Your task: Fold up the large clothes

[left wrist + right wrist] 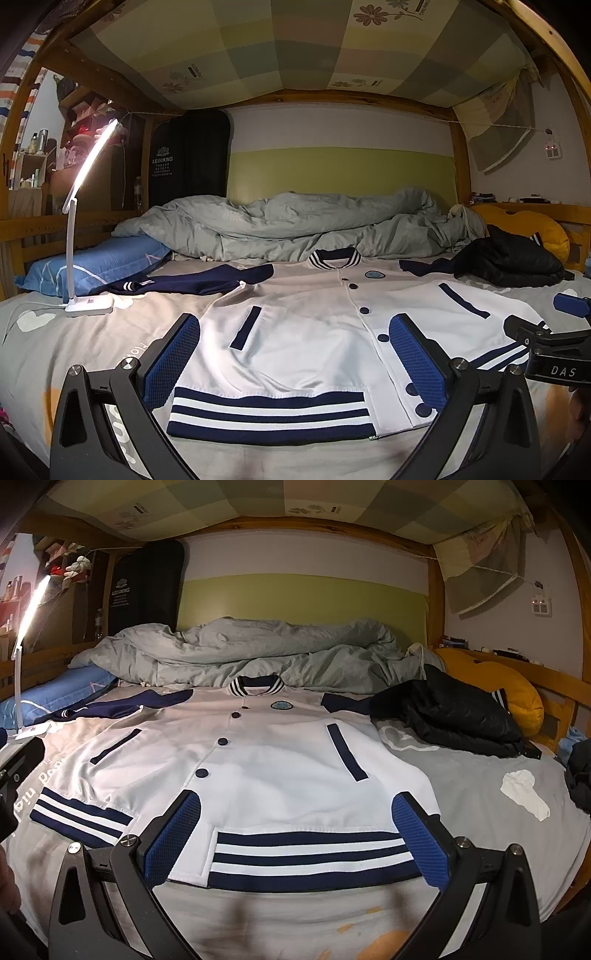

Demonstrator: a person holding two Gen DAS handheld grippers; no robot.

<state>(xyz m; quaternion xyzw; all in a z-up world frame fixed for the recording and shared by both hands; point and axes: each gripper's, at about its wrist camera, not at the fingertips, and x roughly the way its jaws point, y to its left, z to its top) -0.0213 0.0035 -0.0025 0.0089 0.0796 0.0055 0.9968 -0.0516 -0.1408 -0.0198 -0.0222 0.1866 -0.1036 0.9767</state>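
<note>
A white baseball jacket (306,325) with navy sleeves, navy buttons and a striped hem lies flat, front up, on the grey bed sheet (55,350); it also shows in the right wrist view (266,760). Its collar points to the far end. My left gripper (295,354) is open above the left half of the hem, its blue pads wide apart. My right gripper (295,834) is open above the right half of the hem. Neither holds anything. The right gripper's body shows at the right edge of the left wrist view (554,347).
A lit white desk lamp (88,302) stands on the bed at the left by a blue pillow (96,266). A crumpled grey duvet (295,221) lies behind the collar. A black padded jacket (454,720) and a yellow cushion (517,698) lie at the right. Wooden rails surround the bed.
</note>
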